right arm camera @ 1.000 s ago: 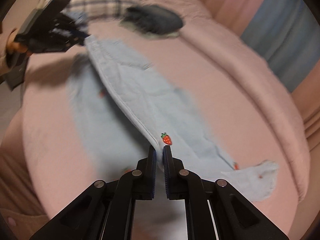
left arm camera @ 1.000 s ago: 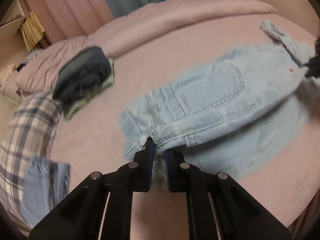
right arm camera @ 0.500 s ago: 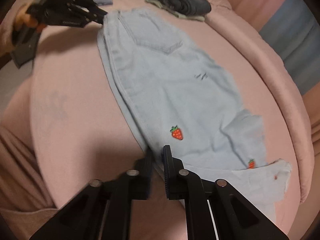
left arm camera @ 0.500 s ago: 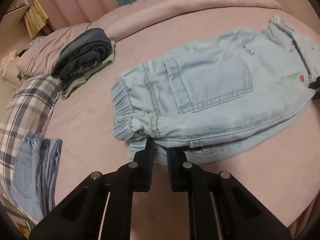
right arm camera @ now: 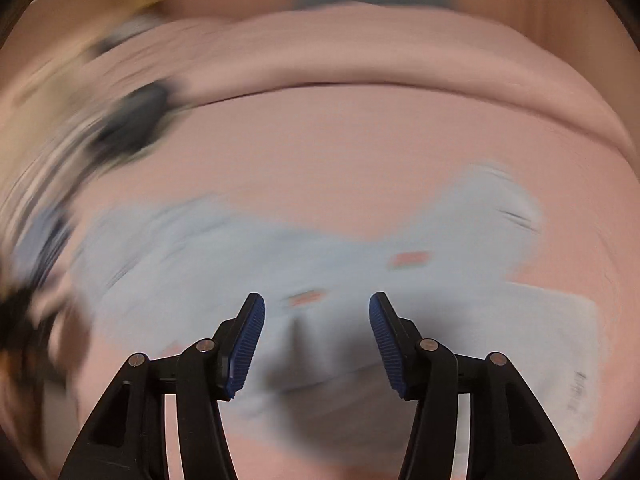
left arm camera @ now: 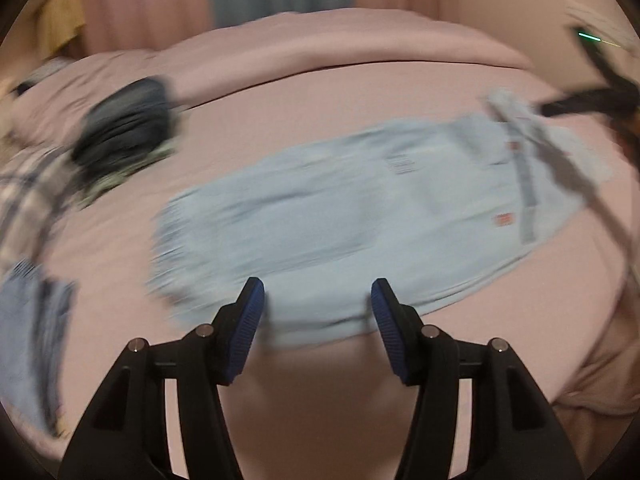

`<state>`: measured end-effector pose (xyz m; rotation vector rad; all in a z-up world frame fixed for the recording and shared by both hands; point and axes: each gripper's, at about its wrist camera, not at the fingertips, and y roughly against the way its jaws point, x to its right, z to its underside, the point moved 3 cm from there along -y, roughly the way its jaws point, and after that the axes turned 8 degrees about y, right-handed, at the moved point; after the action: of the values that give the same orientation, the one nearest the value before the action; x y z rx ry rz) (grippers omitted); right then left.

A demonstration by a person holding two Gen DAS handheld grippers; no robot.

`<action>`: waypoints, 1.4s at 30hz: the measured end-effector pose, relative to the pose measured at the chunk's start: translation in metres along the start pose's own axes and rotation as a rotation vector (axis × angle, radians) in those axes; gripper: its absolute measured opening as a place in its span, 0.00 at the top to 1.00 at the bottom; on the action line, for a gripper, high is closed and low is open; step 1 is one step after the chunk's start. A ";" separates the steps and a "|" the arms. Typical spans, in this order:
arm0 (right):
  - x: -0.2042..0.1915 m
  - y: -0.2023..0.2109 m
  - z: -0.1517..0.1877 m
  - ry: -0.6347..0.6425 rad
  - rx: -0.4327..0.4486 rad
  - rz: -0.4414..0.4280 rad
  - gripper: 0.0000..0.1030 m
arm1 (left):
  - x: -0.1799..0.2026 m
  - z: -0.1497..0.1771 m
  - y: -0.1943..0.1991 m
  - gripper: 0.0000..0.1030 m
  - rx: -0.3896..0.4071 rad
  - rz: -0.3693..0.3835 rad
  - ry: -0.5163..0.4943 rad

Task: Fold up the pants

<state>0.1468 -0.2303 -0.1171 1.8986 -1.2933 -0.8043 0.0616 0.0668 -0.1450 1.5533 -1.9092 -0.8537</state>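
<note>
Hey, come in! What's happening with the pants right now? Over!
Both grippers open, left and right. Light blue pants flat on pink bed. Nothing blocking.

The left hand-held gripper (left arm camera: 317,312) has two glossy black plastic arms with triangular cut-outs and round silver screw heads at the joints. Its fingers (left arm camera: 249,328) end in blue pads with fine ribbing. The right hand-held gripper (right arm camera: 317,330) is built alike: black arms, silver screws, blue ribbed pads (right arm camera: 386,340).
</note>
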 end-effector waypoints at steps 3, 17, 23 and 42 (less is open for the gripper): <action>0.048 -0.021 -0.023 -0.154 -0.058 0.059 0.46 | 0.055 -0.015 -0.018 0.46 -0.011 0.151 -0.054; 0.072 -0.134 -0.092 -0.105 -0.319 0.282 0.74 | 0.201 -0.041 -0.096 0.78 -0.149 0.332 -0.242; 0.092 -0.071 -0.080 -0.223 -0.055 0.143 0.95 | 0.199 -0.044 -0.089 0.91 -0.147 0.364 -0.218; 0.176 0.005 0.108 -0.831 0.290 -0.091 0.60 | 0.209 -0.044 -0.097 0.89 -0.166 0.289 -0.290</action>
<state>0.1127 -0.4189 -0.1931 1.9119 -1.8931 -1.6366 0.1152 -0.1576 -0.1871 1.0691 -2.1350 -1.1194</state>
